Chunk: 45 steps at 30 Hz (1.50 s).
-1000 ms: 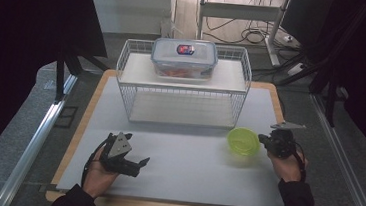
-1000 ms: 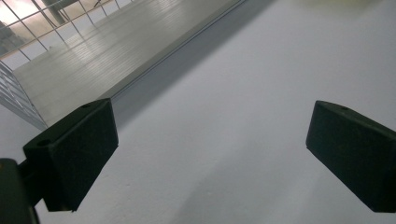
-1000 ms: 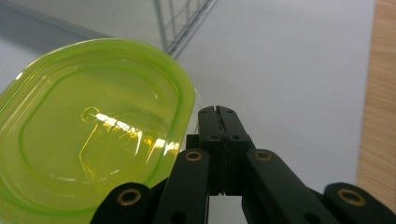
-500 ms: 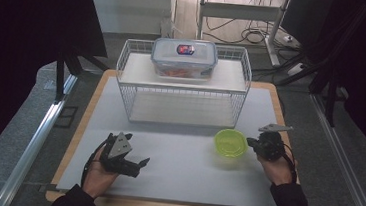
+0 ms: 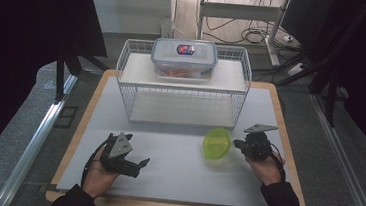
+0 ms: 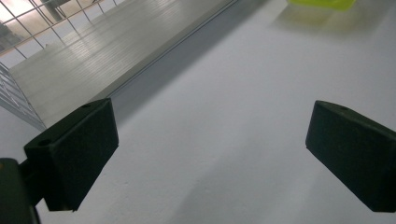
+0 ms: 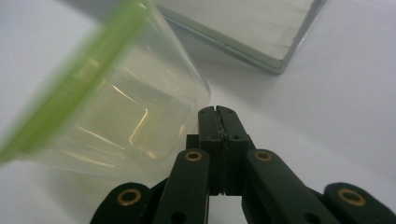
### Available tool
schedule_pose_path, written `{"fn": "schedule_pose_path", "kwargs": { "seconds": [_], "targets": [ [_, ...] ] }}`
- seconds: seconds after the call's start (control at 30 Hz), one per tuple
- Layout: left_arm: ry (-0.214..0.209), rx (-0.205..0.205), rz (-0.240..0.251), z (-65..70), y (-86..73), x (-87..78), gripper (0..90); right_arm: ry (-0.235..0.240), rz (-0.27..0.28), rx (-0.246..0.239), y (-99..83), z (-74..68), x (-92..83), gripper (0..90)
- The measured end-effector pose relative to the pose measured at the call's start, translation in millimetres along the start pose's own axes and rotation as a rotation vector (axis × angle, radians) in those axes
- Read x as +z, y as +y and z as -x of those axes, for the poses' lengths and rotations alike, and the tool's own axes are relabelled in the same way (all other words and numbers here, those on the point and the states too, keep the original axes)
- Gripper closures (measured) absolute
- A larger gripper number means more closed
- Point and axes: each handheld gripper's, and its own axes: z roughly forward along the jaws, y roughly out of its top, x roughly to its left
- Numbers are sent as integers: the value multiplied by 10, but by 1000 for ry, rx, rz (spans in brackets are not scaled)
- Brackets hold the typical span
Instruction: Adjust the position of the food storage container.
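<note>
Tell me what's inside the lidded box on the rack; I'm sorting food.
Through the clear box on the rack, something orange-red shows at the bottom. The lid and its label cover the rest, so what it is can't be told.

Green-rimmed clear container (image 5: 217, 143) tipped on table.

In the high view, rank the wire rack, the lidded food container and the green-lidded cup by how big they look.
1. Wire rack, by far the largest.
2. Lidded food container, sitting on the rack's top shelf.
3. Green-lidded cup, smallest, though nearer the camera.
</note>
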Motion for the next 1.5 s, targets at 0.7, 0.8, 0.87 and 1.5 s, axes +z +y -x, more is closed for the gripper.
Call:
{"fn": "schedule_pose_path", "kwargs": {
  "seconds": [0.7, 0.8, 0.87, 1.5],
  "targets": [
    [-3, -6, -9, -6, -5, 6, 24, 34, 44, -1, 56, -40, 7, 898],
    [-2, -6, -8, -5, -3, 3, 24, 59, 85, 1, 113, -81, -84, 898],
    [-1, -5, -6, -5, -1, -2, 23, 72, 94, -7, 152, -127, -113, 898],
    [-2, 6, -14, -1, -1, -2, 24, 162, 137, -113, 553, -573, -179, 896]
  ]
}}
